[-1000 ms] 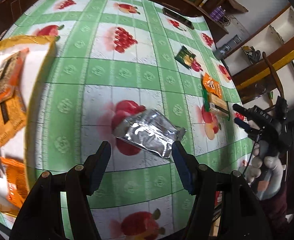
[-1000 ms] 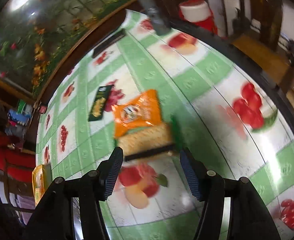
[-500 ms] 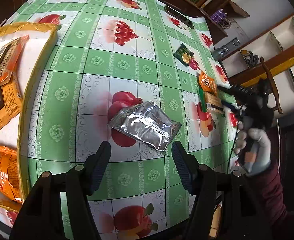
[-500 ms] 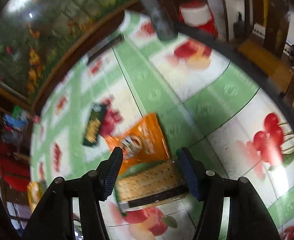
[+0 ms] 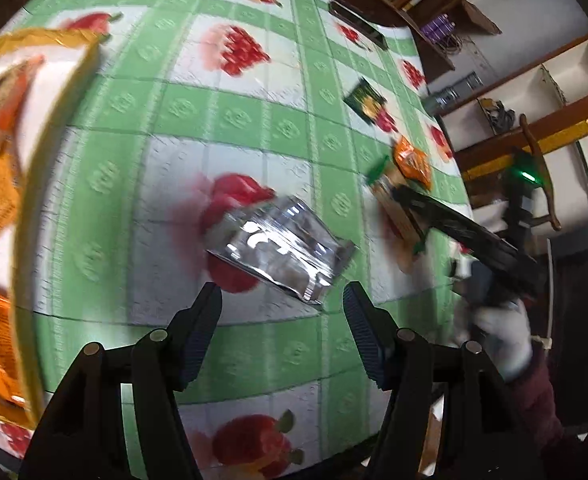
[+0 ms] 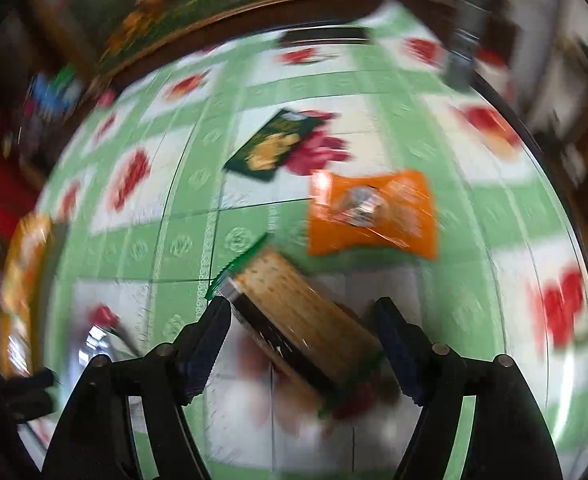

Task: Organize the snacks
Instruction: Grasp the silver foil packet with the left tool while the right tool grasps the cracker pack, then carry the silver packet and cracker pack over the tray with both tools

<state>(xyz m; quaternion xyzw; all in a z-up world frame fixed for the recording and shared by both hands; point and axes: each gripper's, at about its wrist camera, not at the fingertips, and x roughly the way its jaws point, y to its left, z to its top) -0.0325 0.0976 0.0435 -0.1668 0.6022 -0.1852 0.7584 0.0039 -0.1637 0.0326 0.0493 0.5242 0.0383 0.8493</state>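
A silver foil packet (image 5: 278, 244) lies on the green-checked tablecloth just ahead of my left gripper (image 5: 282, 320), which is open with nothing between its fingers. A cracker pack (image 6: 294, 312) with green ends lies slantwise between the fingers of my right gripper (image 6: 302, 336). Its jaws are opening wide around the pack and the pads do not press on it. Beyond the pack lie an orange packet (image 6: 370, 212) and a dark green packet (image 6: 272, 146). In the left wrist view the right gripper (image 5: 408, 200) reaches over the cracker pack (image 5: 390, 196), held by a gloved hand (image 5: 498, 336).
A gold-rimmed tray (image 5: 54, 120) with several orange packets stands at the left of the table. A black flat object (image 6: 326, 36) lies near the far edge. The table's right edge (image 5: 462, 200) is close to the right hand, with shelves and a chair beyond.
The right gripper has rolled and moved down over the cracker pack, and its jaws have widened. The left gripper has stayed over the silver packet, tilting a little.
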